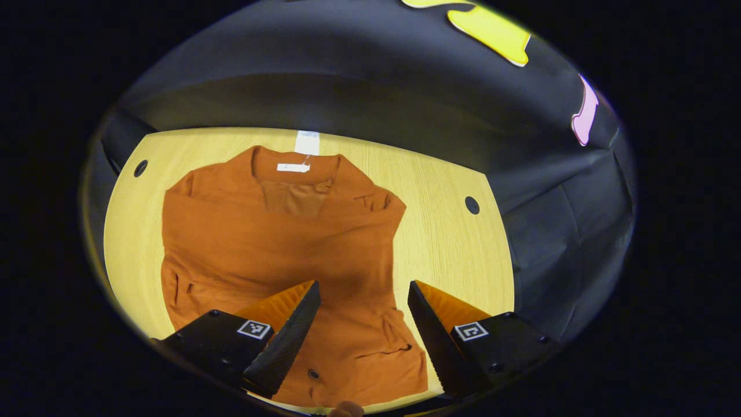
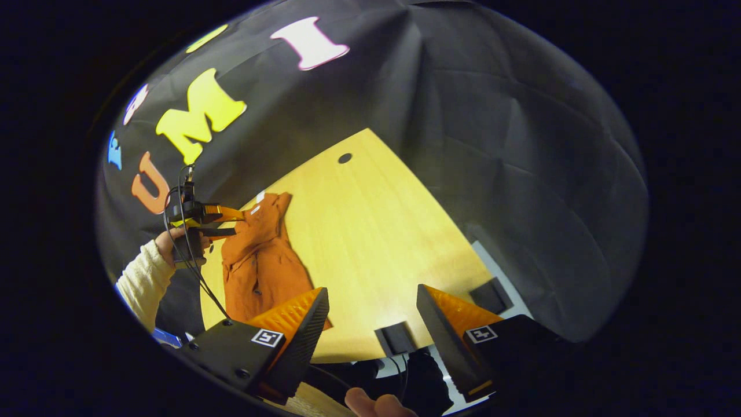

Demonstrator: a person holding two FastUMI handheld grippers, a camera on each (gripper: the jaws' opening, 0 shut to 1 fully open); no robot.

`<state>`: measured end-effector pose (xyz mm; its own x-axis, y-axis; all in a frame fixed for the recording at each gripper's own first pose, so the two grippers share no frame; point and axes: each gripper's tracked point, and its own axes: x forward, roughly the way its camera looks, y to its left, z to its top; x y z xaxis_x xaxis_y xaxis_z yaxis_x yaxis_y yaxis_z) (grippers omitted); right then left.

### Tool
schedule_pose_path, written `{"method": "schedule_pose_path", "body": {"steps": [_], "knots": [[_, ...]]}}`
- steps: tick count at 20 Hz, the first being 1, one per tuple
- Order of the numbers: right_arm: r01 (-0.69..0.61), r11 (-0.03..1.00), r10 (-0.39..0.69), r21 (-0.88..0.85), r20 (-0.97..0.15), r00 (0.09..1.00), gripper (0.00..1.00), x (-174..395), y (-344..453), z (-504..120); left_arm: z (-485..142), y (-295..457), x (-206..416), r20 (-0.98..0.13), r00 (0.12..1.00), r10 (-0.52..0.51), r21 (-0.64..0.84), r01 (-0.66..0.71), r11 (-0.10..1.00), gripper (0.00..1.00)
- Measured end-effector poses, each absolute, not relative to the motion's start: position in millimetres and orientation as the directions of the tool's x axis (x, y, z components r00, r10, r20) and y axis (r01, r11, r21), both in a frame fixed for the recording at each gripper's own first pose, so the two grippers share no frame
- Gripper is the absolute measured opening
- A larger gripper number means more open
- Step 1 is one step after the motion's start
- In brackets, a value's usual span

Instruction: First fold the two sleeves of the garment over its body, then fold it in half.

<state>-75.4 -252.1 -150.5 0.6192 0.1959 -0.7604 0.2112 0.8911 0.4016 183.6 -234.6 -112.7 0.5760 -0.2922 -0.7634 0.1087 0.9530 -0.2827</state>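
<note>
Left gripper hovers above the rust-orange garment, fingers spread wide, holding nothing. Right gripper is equally spread and empty. The garment lies flat on the wooden table, sleeves folded in.

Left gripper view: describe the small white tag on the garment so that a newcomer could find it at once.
Start at the pale wooden table and the rust-orange buttoned garment lying flat on it. Follow the garment to its far end, the collar: the small white rectangular tag sits inside the neckline, the one white patch against orange cloth.
</note>
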Motion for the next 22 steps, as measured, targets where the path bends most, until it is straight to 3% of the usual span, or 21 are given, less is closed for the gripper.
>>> {"method": "schedule_pose_path", "body": {"steps": [5,7,12,14,16,17,22], "knots": [[0.048,0.929,0.282,0.367,-0.786,0.550,0.98,-48,-180,-169,-127,-155,126,-0.728,0.634,-0.261,-0.289,0.061,0.956,0.99],[-0.018,0.942,0.296,0.335,-0.806,0.513,0.93,-43,-155,-179,-139,-115,102,-0.729,0.646,-0.226,-0.267,0.035,0.963,0.99],[-0.131,0.948,0.317,0.288,-0.844,0.434,0.98,-36,-85,-202,-181,-34,37,-0.777,0.612,-0.148,-0.246,-0.079,0.966,0.99],[-0.101,0.961,0.275,0.258,-0.855,0.439,0.98,-29,-77,-214,-193,-9,15,-0.795,0.593,-0.128,-0.242,-0.116,0.963,0.99],[-0.079,0.931,0.356,0.356,-0.842,0.405,0.98,-26,-56,-222,-209,20,-7,-0.814,0.571,-0.105,-0.217,-0.132,0.967,1.00],[-0.057,0.927,0.364,0.371,-0.852,0.375,0.94,-25,-50,-233,-215,32,-18,-0.825,0.556,-0.099,-0.208,-0.136,0.969,0.99],[-0.049,0.956,0.295,0.290,-0.940,0.172,0.98,-39,-77,-297,-240,64,-53,-0.878,0.443,-0.181,-0.278,-0.166,0.946,0.99]]}}
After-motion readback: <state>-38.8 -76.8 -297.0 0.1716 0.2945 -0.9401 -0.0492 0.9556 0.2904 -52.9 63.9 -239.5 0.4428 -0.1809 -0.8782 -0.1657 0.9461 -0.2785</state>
